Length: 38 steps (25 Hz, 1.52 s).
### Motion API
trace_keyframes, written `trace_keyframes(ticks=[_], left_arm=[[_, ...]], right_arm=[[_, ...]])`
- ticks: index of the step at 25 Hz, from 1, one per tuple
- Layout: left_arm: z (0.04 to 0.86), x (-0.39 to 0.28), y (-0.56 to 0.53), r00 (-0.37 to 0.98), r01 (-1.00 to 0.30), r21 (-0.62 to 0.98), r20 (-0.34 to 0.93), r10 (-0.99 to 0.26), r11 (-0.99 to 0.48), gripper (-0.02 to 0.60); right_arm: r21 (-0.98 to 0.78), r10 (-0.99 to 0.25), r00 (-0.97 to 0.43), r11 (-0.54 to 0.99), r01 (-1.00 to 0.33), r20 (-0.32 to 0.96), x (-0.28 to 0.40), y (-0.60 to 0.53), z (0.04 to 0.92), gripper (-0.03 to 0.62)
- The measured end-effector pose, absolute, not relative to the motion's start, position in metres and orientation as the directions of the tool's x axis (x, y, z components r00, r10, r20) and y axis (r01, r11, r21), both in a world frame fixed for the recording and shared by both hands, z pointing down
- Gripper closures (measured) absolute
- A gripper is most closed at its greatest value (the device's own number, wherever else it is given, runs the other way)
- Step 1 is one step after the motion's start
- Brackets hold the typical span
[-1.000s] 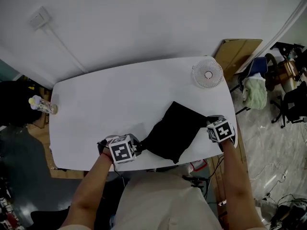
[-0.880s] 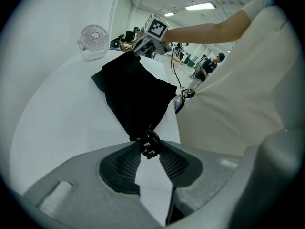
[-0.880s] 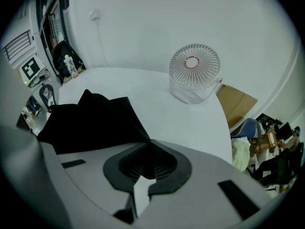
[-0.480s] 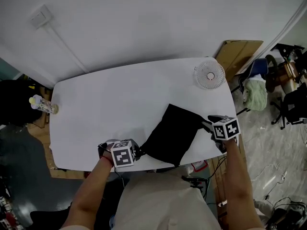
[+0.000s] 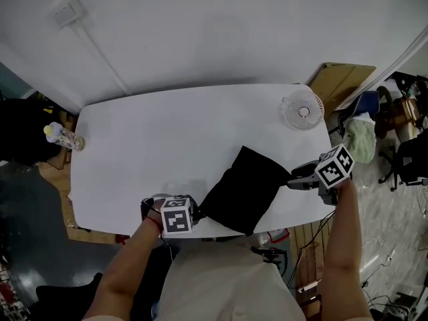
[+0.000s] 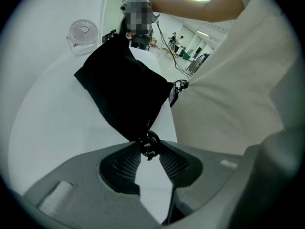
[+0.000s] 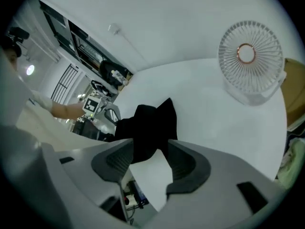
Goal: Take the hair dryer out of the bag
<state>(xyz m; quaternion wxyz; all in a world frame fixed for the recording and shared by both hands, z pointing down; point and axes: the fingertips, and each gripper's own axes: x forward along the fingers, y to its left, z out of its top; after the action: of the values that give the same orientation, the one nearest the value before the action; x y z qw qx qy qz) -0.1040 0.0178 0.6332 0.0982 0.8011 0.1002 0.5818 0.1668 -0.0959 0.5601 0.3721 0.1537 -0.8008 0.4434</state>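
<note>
left tool (image 6: 148, 148) is clamped narrow on the cord stopper at the near corner of the black bag (image 5: 244, 189). right tool (image 7: 150, 146) stands wide, with the bag's far corner in its gap but neither pad pressing it. the hair dryer shows nowhere, so i take it to be inside the bag, which lies on the counter (image 5: 167, 139) close to my edge. the risk as i see it: with that end let go, any tug from my left could drag the whole bag, dryer and all, over that edge. pinching the stopper may also keep the mouth cinched. a second ago the right tool was shut on that corner; its jaws have just been opening, and it now sits higher, out past the counter's end.
</note>
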Motion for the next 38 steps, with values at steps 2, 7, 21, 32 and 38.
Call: trace_keyframes(ticks=[2, 7, 21, 32, 38], left_arm=[[0.633, -0.105, 0.020, 0.299, 0.050, 0.276, 0.913, 0.278, -0.960, 0.456], [0.634, -0.107, 0.021, 0.291, 0.042, 0.282, 0.914, 0.282, -0.958, 0.456], [0.636, -0.108, 0.021, 0.289, 0.028, 0.296, 0.912, 0.291, -0.955, 0.456], [0.634, -0.109, 0.020, 0.305, 0.020, 0.318, 0.901, 0.309, -0.948, 0.456], [0.629, -0.112, 0.018, 0.305, 0.020, 0.344, 0.892, 0.334, -0.939, 0.456]], right_arm=[[-0.594, -0.036, -0.712, 0.521, -0.612, 0.702, 0.171, -0.122, 0.558, 0.365], [-0.522, -0.245, -0.675, 0.474, -0.709, 0.696, 0.144, -0.192, 0.580, 0.365], [-0.180, -0.039, -0.311, 0.746, -0.642, 0.950, 0.092, -0.176, 0.673, 0.384], [-0.140, -0.121, -0.280, 0.642, -0.754, 0.952, 0.108, -0.173, 0.673, 0.565], [-0.142, -0.195, -0.274, 0.508, -0.850, 0.942, 0.132, -0.172, 0.666, 0.565]])
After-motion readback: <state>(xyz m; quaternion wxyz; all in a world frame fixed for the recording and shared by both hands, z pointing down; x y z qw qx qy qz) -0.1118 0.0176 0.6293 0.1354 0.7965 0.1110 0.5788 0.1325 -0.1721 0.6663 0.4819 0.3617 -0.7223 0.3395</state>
